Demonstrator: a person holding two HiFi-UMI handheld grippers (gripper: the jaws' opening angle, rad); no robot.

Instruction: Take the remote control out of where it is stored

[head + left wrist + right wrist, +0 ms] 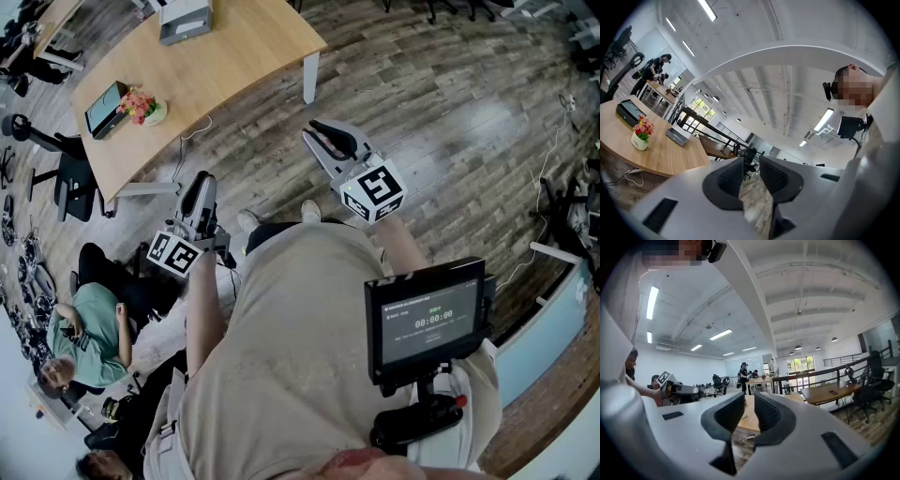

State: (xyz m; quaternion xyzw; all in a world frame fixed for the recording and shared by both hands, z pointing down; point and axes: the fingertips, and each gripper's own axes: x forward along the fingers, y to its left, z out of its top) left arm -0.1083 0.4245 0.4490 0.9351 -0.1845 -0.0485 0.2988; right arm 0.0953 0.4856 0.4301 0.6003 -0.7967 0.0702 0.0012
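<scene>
Left gripper is held level in front of the person, jaws pulled together with only a slit between the pads, nothing in them. It hangs over the wooden floor, just off the near edge of the light wood table. Below and left of it a person in a green shirt sits low by the floor.

On the table's left end lies a dark box, with a small pot of flowers just beside it on the right. A grey box sits further along, at the table's far edge. The remote control cannot be made out in any view. Both grippers are well apart from the things on the table.

To the right, the right gripper also points level, out over bare floor past the table's leg. Its jaws are clenched to their narrowest and empty. At lower right a dark screen is mounted on the person's chest.
</scene>
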